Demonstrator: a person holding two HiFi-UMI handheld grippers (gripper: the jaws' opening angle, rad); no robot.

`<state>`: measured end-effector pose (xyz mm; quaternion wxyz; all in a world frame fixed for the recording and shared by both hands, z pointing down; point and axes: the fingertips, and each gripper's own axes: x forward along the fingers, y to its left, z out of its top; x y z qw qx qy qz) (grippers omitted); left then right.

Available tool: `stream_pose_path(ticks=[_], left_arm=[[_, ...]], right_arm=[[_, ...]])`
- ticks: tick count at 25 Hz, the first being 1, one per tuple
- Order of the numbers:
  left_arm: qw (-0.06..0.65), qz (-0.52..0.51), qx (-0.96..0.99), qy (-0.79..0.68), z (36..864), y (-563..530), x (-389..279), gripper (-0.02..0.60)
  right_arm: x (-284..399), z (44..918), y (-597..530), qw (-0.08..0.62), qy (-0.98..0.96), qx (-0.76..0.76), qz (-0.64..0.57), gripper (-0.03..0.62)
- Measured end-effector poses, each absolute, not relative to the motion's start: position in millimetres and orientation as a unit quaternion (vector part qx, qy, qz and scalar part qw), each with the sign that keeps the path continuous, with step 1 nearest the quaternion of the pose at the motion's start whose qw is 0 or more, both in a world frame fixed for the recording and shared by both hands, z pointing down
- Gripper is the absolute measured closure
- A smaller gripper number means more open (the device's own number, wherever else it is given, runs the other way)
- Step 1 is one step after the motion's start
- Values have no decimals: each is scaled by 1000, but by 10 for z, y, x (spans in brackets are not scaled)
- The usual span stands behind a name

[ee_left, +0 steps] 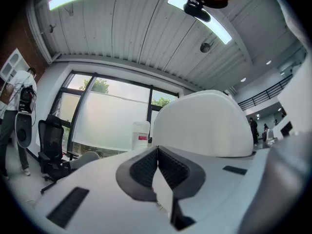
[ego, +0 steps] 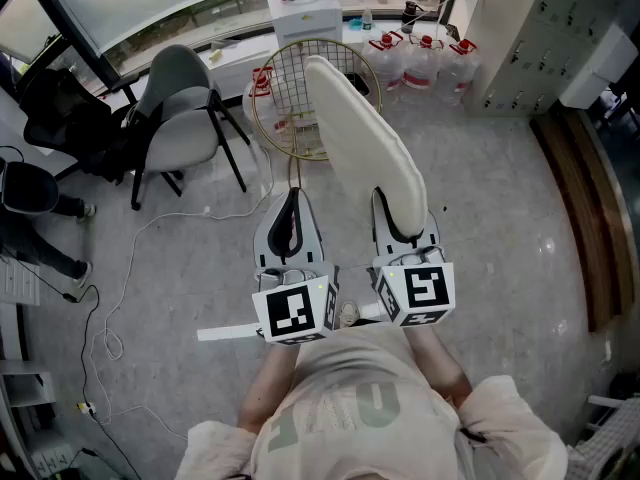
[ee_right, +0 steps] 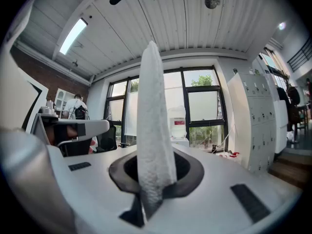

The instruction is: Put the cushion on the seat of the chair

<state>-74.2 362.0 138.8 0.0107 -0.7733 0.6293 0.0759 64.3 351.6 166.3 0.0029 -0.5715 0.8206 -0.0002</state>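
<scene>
A cream cushion (ego: 365, 138) stands on edge in the air in front of me, and my right gripper (ego: 400, 215) is shut on its near rim. In the right gripper view the cushion (ee_right: 153, 126) rises as a narrow white slab out of the right gripper (ee_right: 155, 172), pinched between the dark pads. My left gripper (ego: 291, 200) hovers beside it on the left, shut, with nothing in it. Seen from the left gripper (ee_left: 157, 152), the cushion (ee_left: 204, 126) shows as a broad white face on the right. A gold wire chair (ego: 285, 103) stands on the floor beyond, partly hidden by the cushion.
A grey shell chair (ego: 185, 118) stands at the left, a black office chair (ego: 50, 108) further left. Water bottles (ego: 425, 53) and a dispenser (ego: 300, 8) line the far wall. Cables (ego: 110, 308) trail over the floor at the left. A wooden step (ego: 575, 198) runs along the right.
</scene>
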Motion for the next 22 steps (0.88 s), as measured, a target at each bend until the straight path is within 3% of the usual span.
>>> stream_pose_path(ticks=[22], left_arm=[[8,67,-756,651,1493,3227,-779,566]], right_arm=[[971,1724,3230,12,814,-581,-4,543]])
